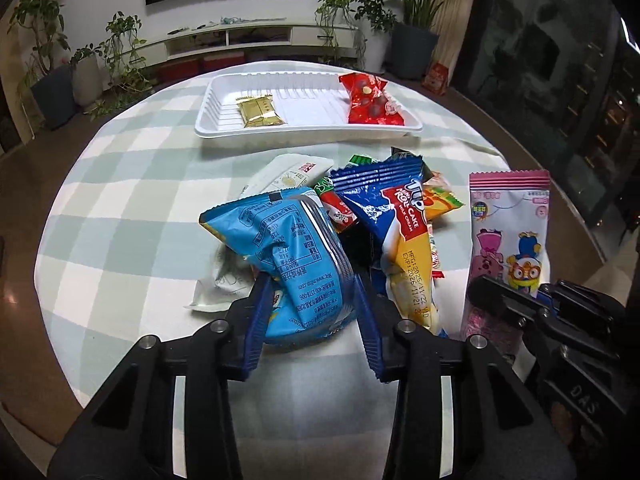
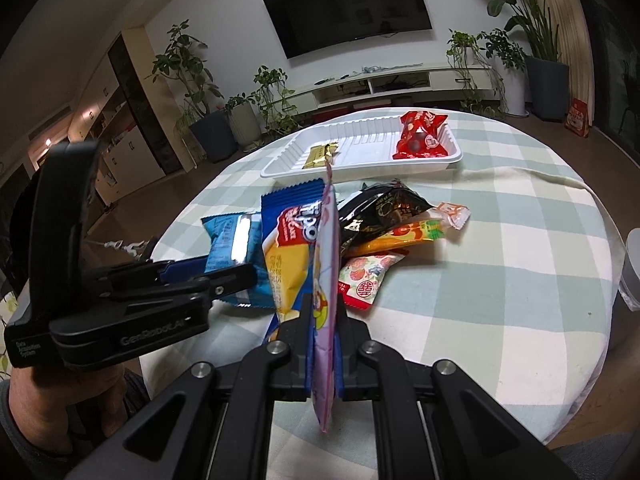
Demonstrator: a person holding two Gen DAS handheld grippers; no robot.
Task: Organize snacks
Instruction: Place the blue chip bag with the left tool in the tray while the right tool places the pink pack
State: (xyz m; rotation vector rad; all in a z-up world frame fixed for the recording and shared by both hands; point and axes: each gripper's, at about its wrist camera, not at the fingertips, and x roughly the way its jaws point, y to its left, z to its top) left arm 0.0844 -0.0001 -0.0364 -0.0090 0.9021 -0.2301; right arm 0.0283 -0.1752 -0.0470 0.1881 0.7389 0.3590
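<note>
Left wrist view: angled downward, the left gripper [image 1: 310, 300] clamps its ribbed blue pads on a crinkled light-blue packet [image 1: 280, 248] atop the snack pile [image 1: 400, 208], near the ridged white tray [image 1: 216, 120]. Right wrist view: the right gripper [image 2: 324, 320] pinches a flat pink packet [image 2: 326, 280] edge-on, upright.

Dim indoor lighting, cool cast. Glare on the blue snack packet [image 2: 236, 240] foil. Soft shadows beneath wrappers on the tabletop [image 1: 132, 184]. Heavy fisheye bending and dark vignetting toward edges; centre sharp.
</note>
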